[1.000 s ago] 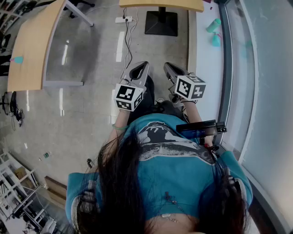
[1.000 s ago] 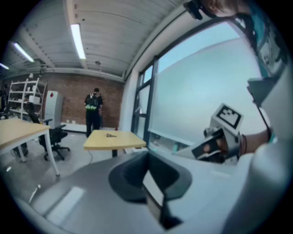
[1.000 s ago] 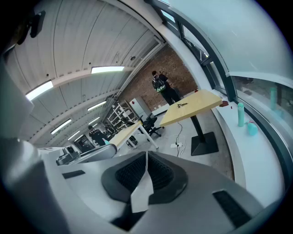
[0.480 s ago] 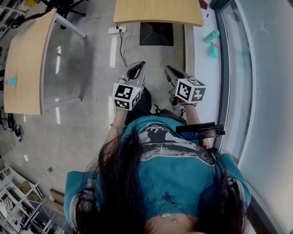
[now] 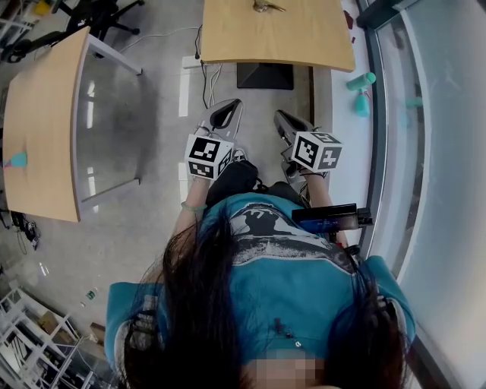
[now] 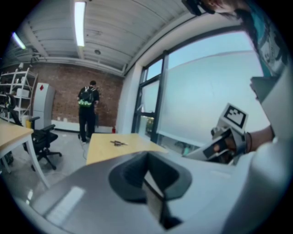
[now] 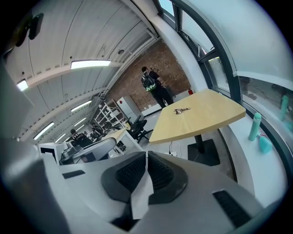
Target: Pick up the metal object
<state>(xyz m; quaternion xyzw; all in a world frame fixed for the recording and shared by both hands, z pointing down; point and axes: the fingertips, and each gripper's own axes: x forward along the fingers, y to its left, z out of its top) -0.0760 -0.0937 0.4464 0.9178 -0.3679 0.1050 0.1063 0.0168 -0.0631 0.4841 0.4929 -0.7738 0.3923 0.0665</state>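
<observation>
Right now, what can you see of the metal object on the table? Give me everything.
The metal object is small, thin and dull grey-brown, with slim parts sticking out to its sides. It could be a bunch of keys or a small tool, but it is too small to tell. It lies flat on the far part of the light wooden table, alone, and only the table top touches it.

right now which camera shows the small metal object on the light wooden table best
The right gripper view: the small metal object lies sharp and unblocked on the light wooden table. The head view catches the object tiny at its top edge; the left gripper view shows the object as a blurred speck.
</observation>
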